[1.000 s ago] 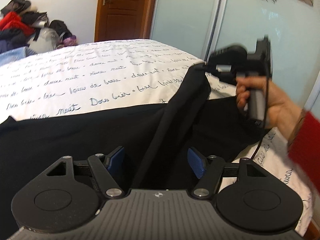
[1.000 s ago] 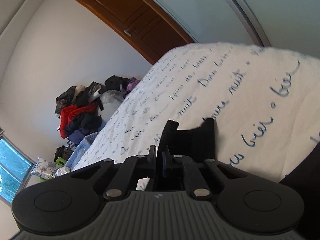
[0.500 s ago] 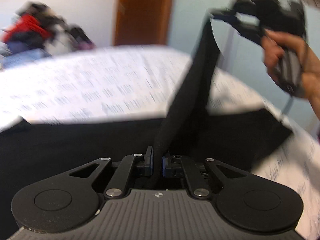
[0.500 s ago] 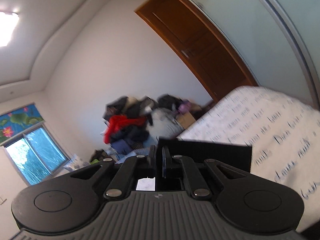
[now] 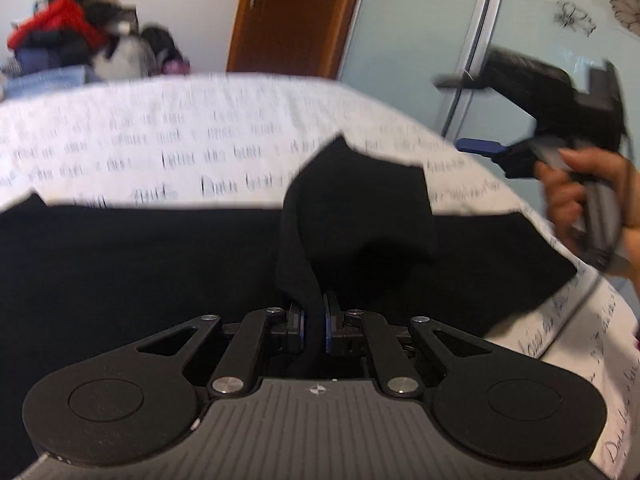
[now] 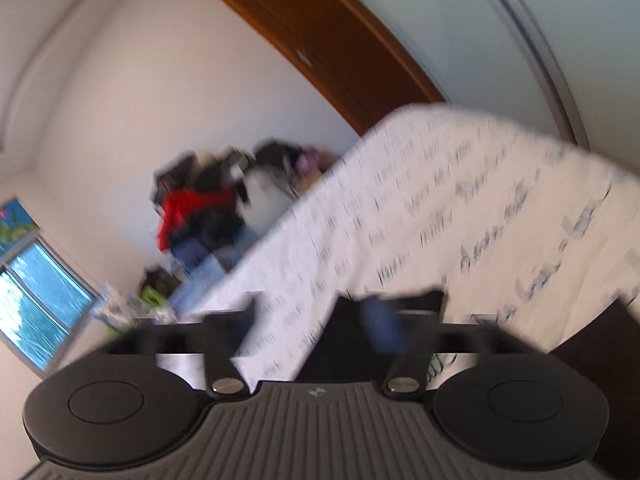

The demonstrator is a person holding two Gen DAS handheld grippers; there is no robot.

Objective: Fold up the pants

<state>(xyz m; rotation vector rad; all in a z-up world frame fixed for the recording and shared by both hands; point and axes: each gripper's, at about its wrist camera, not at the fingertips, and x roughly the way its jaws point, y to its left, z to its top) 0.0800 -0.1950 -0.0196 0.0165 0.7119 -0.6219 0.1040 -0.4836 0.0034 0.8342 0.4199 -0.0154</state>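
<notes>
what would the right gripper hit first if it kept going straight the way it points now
Probably the white printed bedspread past the black pants edge. The right gripper is opening with nothing pinched between its pads. Blur leaves depth uncertain.

A bedroom in a home. A bed [image 5: 168, 136] with a white sheet printed in cursive script fills the middle. Beyond it stand a brown wooden door [image 5: 292, 16] and frosted-glass sliding wardrobe doors [image 5: 420, 40] with flower motifs. A heap of clothes [image 6: 200, 212] lies against the plain white wall, near a window [image 6: 36, 304].
</notes>
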